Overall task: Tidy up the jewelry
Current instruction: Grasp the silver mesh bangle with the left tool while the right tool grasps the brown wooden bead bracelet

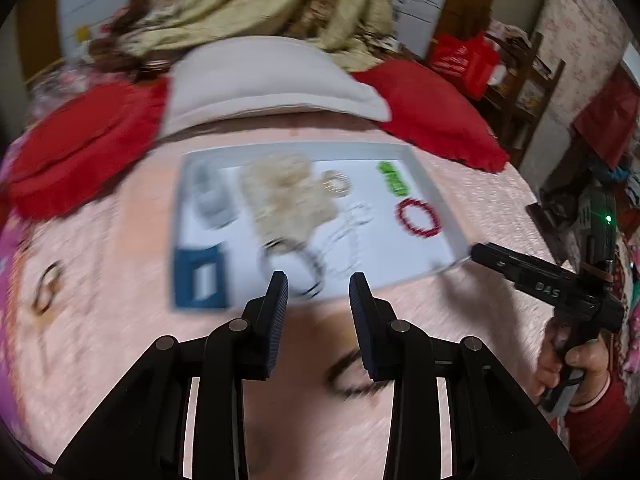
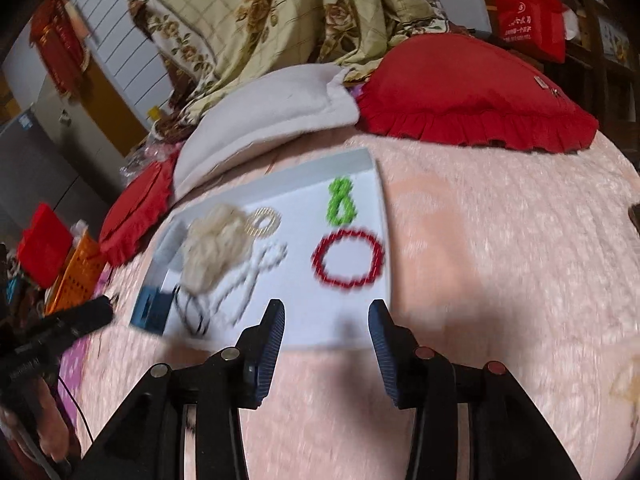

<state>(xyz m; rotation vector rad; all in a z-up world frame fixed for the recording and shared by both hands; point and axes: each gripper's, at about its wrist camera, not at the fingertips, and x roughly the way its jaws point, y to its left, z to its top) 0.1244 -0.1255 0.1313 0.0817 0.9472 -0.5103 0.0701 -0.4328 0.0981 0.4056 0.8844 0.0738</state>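
Observation:
A white tray (image 1: 430, 192) (image 2: 344, 328) lies on a pink bedspread. In it are a red bead bracelet (image 1: 418, 217) (image 2: 347, 258), a green bead bracelet (image 1: 393, 177) (image 2: 340, 201), a gold ring-shaped piece (image 1: 338, 183) (image 2: 264, 222), a cream beaded heap (image 1: 282, 196) (image 2: 216, 250), white pearl strands (image 1: 348, 236) (image 2: 248, 276), a dark bangle (image 1: 294, 266) (image 2: 194, 312) and a blue box (image 1: 200, 278) (image 2: 150, 310). My left gripper (image 1: 319, 292) is open and empty, just before the tray's near edge. My right gripper (image 2: 326, 322) is open and empty over the tray's near edge; it also shows in the left wrist view (image 1: 476, 250) by the tray's right corner.
A white cushion (image 1: 272, 80) (image 2: 272, 112) and red pillows (image 1: 432, 108) (image 2: 476, 92) lie behind the tray, with a floral quilt (image 2: 288, 12) beyond. A ring-like object (image 1: 47, 288) lies on the bedspread left of the tray. An orange basket (image 2: 78, 272) stands at the left.

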